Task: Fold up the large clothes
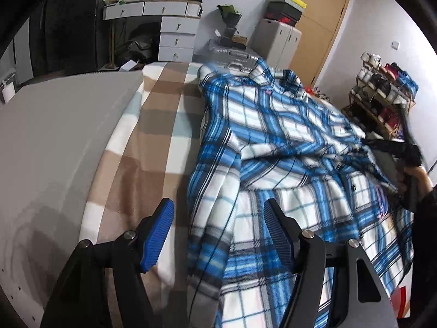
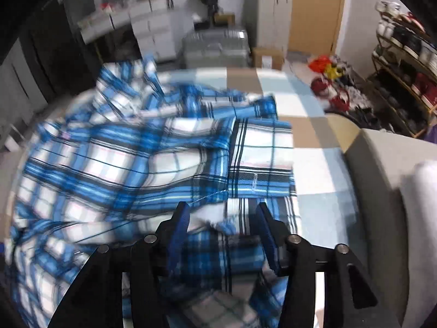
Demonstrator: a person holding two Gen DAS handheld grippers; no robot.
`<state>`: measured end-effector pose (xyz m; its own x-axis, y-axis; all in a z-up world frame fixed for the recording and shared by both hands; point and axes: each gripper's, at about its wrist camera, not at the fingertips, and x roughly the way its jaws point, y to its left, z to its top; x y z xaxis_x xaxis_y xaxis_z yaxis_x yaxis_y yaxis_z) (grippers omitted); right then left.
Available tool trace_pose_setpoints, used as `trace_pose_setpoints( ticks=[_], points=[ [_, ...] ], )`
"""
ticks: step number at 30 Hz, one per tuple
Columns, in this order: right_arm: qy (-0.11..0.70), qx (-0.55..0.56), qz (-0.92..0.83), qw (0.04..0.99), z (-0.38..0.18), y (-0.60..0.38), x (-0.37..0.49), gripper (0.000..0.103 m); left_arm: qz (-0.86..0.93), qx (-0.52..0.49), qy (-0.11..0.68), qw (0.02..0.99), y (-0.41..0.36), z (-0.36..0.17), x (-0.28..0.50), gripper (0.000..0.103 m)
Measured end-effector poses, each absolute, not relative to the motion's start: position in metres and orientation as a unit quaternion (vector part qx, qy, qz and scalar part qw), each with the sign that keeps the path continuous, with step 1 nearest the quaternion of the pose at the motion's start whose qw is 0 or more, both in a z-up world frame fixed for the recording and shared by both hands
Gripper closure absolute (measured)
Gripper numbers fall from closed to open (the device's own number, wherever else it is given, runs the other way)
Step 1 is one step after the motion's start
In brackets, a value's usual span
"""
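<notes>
A large blue, white and black plaid shirt [image 1: 273, 142] lies rumpled across the bed, collar toward the far end. My left gripper [image 1: 220, 232] hovers over the shirt's near left edge, its blue-padded jaws standing wide apart and pressing nothing. In the right wrist view the same shirt [image 2: 123, 158] is blurred, with a folded flap [image 2: 259, 158] lying flatter on the right. My right gripper [image 2: 222, 224] is open just above bunched cloth that sits between the fingers without being pinched. A hand with a dark, blurred gripper [image 1: 401, 150] shows at the shirt's right edge.
Under the shirt lies a brown, white and pale-blue checked blanket [image 1: 153, 125] on a grey mattress [image 1: 54, 136]. Beyond the bed stand a silver suitcase [image 1: 235, 54], white drawers [image 1: 177, 35], a cabinet [image 1: 275, 41] and a shoe rack [image 1: 382, 95]. A white pillow [image 2: 420, 218] lies at right.
</notes>
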<state>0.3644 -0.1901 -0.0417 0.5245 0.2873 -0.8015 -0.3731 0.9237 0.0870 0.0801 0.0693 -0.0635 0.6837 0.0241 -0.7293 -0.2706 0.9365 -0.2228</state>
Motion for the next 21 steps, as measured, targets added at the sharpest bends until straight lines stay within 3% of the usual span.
trace_pose_setpoints(
  ticks=[2, 12, 16, 17, 20, 21],
  points=[
    [0.444, -0.04, 0.183, 0.876, -0.037, -0.204, 0.355, 0.033, 0.084, -0.17, 0.398, 0.897, 0.076, -0.069, 0.083, 0.039],
    [0.504, 0.084, 0.13, 0.85, -0.06, -0.232, 0.397, 0.033, 0.073, -0.196, 0.402, 0.892, 0.09, -0.054, 0.178, 0.04],
    [0.505, 0.048, 0.12, 0.854, -0.072, -0.218, 0.403, 0.038, 0.095, -0.198, 0.448, 0.867, 0.092, -0.072, 0.212, 0.041],
    [0.501, 0.024, 0.124, 0.856, -0.073, -0.212, 0.403, 0.046, 0.096, -0.196, 0.453, 0.865, 0.092, -0.075, 0.217, 0.057],
    [0.494, -0.013, 0.136, 0.859, -0.073, -0.198, 0.402, 0.071, 0.125, -0.151, 0.455, 0.869, 0.088, -0.078, 0.224, 0.089],
    [0.493, -0.019, 0.139, 0.859, -0.072, -0.194, 0.404, 0.079, 0.126, -0.145, 0.454, 0.87, 0.088, -0.078, 0.226, 0.092]
  ],
)
